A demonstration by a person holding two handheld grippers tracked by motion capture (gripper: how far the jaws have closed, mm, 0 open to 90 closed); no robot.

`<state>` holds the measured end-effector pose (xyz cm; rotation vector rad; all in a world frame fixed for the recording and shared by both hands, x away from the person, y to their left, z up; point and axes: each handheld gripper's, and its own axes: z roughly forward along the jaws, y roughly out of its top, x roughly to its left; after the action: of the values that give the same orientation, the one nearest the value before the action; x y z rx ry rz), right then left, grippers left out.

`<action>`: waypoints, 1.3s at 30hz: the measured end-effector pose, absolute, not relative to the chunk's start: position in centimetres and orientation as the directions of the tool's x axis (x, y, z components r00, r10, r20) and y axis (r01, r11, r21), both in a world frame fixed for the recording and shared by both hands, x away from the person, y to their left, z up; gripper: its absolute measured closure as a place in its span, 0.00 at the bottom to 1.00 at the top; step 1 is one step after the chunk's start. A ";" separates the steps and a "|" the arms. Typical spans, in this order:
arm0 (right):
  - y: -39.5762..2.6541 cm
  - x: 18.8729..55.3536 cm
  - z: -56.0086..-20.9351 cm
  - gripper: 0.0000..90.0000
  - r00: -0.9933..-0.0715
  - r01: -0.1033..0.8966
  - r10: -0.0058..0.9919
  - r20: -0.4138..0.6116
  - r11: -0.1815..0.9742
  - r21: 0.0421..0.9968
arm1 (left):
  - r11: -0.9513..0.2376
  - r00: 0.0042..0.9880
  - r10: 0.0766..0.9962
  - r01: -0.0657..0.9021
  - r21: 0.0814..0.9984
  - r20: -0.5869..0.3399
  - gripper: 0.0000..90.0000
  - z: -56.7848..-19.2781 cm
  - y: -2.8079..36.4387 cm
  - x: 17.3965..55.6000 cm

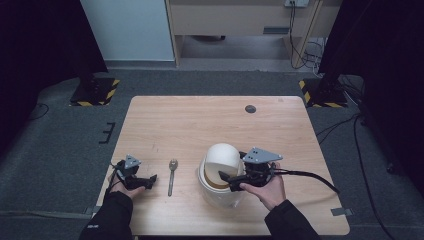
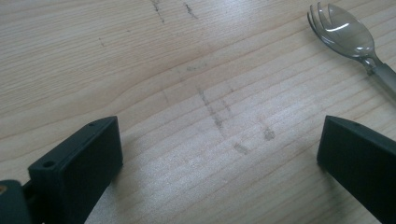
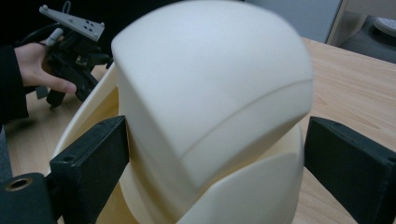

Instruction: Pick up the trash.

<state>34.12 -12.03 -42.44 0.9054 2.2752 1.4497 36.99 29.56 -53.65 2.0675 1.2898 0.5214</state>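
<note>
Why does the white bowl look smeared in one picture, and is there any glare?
In the right gripper view the upper bowl is smeared along its edge, likely motion blur; in the left gripper view the spork catches a bright glint; the high view is dim but fairly sharp.

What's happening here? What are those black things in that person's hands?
A person sits at a wooden table with black tongs in each hand. The right tongs are at a stack of cream bowls, their jaws open on either side of the tilted top bowl; whether they touch it is unclear. The left tongs rest open and empty near the table's left edge. A clear plastic spork lies between them and the bowls, untouched.
</note>
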 end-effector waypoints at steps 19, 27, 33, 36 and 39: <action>-12.1 33.5 -43.0 0.09 -0.731 0.287 0.683 -0.012 0.323 0.902 | -0.315 0.440 0.898 0.645 0.696 -0.001 0.00 -53.6 29.6 37.0; -13.2 32.3 -41.8 0.08 -0.737 0.264 0.675 0.010 0.275 0.925 | -0.314 0.441 0.898 0.645 0.696 -0.003 0.00 -53.6 29.6 37.0; -14.4 31.0 -40.6 0.08 -0.749 0.249 0.661 0.050 0.211 0.945 | -0.318 0.444 0.896 0.649 0.691 -0.005 0.01 -53.5 29.5 37.0; -15.3 30.8 -39.7 0.08 -0.738 0.236 0.673 0.052 0.185 0.954 | -0.322 0.446 0.895 0.653 0.686 -0.005 0.04 -53.4 29.5 37.0; -16.1 30.8 -38.9 0.08 -0.721 0.216 0.691 0.050 0.156 0.964 | -0.320 0.445 0.895 0.661 0.678 -0.012 0.07 -53.2 29.5 37.0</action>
<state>30.76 -16.15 -38.91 0.8628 2.0354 1.5887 36.98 29.55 -53.15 2.0855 1.2985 0.4933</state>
